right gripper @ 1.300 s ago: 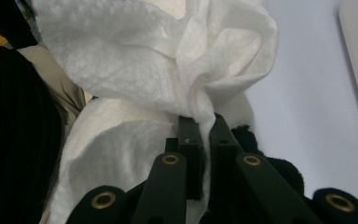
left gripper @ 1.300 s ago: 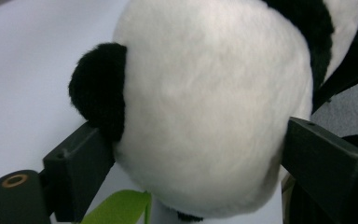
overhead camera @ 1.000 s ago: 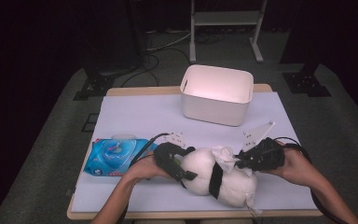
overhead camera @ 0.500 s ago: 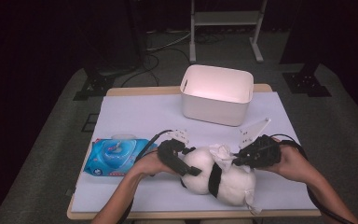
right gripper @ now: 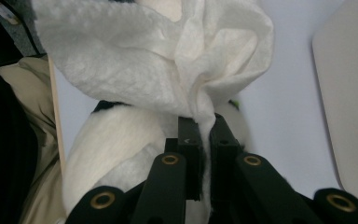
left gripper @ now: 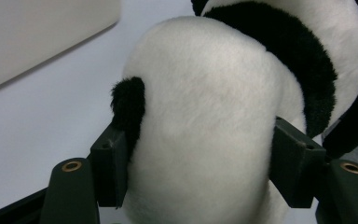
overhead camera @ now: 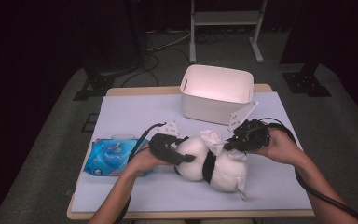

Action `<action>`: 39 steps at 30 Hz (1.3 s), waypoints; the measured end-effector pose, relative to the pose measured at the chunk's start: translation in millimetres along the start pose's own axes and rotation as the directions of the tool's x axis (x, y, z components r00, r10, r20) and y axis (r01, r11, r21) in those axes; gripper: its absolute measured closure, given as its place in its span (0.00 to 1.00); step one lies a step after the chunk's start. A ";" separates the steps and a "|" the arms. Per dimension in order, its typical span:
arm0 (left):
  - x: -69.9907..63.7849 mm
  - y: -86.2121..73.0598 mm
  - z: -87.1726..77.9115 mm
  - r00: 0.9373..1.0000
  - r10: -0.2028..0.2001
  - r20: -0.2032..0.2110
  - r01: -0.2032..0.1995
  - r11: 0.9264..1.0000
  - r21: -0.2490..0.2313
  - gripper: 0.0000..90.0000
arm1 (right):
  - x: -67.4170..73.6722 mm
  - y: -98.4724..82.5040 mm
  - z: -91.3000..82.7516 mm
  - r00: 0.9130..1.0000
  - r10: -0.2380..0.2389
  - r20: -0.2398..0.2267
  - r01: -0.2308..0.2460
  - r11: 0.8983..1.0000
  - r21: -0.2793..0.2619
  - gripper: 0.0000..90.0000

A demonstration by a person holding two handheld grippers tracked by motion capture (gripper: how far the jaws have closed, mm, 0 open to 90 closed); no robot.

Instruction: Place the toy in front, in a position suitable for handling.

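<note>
Dark floor and cables surround the white tabletop in the high view, where a white bin stands beyond both grippers and a blue wipes pack lies beside the left gripper. Its own view shows the jaws, just closing, pressed on the panda plush. From the right gripper, a white wipe is pinched tight above the plush.

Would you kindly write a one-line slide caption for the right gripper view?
Right gripper pinches a crumpled white wipe above the plush panda.
</note>
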State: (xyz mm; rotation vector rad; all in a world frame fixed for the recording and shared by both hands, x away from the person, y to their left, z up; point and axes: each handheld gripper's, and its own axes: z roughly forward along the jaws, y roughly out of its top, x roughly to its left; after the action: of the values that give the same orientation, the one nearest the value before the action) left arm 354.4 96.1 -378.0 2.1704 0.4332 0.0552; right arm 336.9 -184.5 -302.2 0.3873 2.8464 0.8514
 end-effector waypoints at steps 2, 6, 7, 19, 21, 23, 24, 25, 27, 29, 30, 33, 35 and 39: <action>0.0 -1.3 -2.3 1.000 -0.001 -0.007 0.001 1.000 0.002 0.36 | -0.6 -1.0 -1.6 1.000 0.003 0.007 -0.003 1.000 0.010 0.95; -3.6 -5.8 -2.9 1.000 -0.007 0.000 0.007 1.000 0.007 0.35 | 1.3 -8.8 -6.8 1.000 0.016 0.000 -0.016 1.000 0.014 0.95; -3.6 -5.8 -2.9 1.000 -0.007 0.000 0.007 1.000 0.007 0.34 | 2.0 -11.3 -7.9 1.000 0.018 -0.004 -0.018 1.000 0.011 0.95; -10.7 -11.7 -6.1 0.999 -0.015 0.044 0.012 0.998 0.069 0.19 | 17.2 -20.9 -0.4 0.999 0.007 -0.050 -0.008 1.000 -0.008 0.95; -7.8 -9.5 -6.1 0.998 -0.035 0.056 0.031 0.997 0.071 0.12 | 18.5 -20.9 -0.6 0.999 -0.004 -0.053 0.004 1.000 -0.002 0.95; -5.0 -7.2 -5.7 0.998 -0.039 0.058 0.034 0.996 0.078 0.08 | 20.6 -21.2 -0.6 0.999 -0.006 -0.051 0.006 1.000 0.003 0.95; -3.5 -4.2 -3.0 0.997 -0.044 0.065 0.038 0.996 0.084 0.07 | 22.9 -21.6 0.1 0.998 -0.012 -0.058 0.012 1.000 0.006 0.95; -3.5 -4.2 -3.0 0.997 -0.044 0.065 0.038 0.996 0.084 0.04 | 22.9 -21.6 0.1 0.998 -0.012 -0.058 0.012 1.000 0.006 0.95; -1.9 -1.8 0.4 0.995 -0.046 0.089 0.039 0.996 0.086 0.03 | 25.6 -22.3 0.3 0.998 -0.014 -0.065 0.015 1.000 0.004 0.95; -3.1 1.4 7.3 0.991 -0.038 0.126 0.026 0.995 0.095 0.03 | 28.0 -23.8 0.8 0.997 -0.021 -0.081 0.021 1.000 0.001 0.95; -3.1 1.4 7.3 0.991 -0.038 0.126 0.026 0.995 0.095 0.03 | 28.0 -23.8 0.8 0.997 -0.021 -0.081 0.021 1.000 0.001 0.95; -4.6 2.9 12.5 0.992 -0.025 0.124 0.013 0.995 0.100 0.08 | 28.8 -23.9 0.4 0.997 -0.022 -0.079 0.022 1.000 0.007 0.95; -4.3 3.2 11.5 0.993 -0.014 0.116 0.004 0.996 0.093 0.17 | 27.4 -23.9 -0.9 0.998 -0.015 -0.066 0.016 1.000 0.009 0.95; -4.3 4.4 4.9 0.998 0.005 0.061 -0.008 0.999 0.047 0.31 | 20.9 -22.0 -2.1 0.999 -0.005 -0.044 0.005 1.000 -0.001 0.95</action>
State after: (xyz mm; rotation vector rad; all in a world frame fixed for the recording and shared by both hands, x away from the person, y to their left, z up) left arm 352.6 88.5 -377.0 2.2140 0.3966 -0.0179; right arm 312.0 -197.4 -314.0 0.3659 2.8856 0.8702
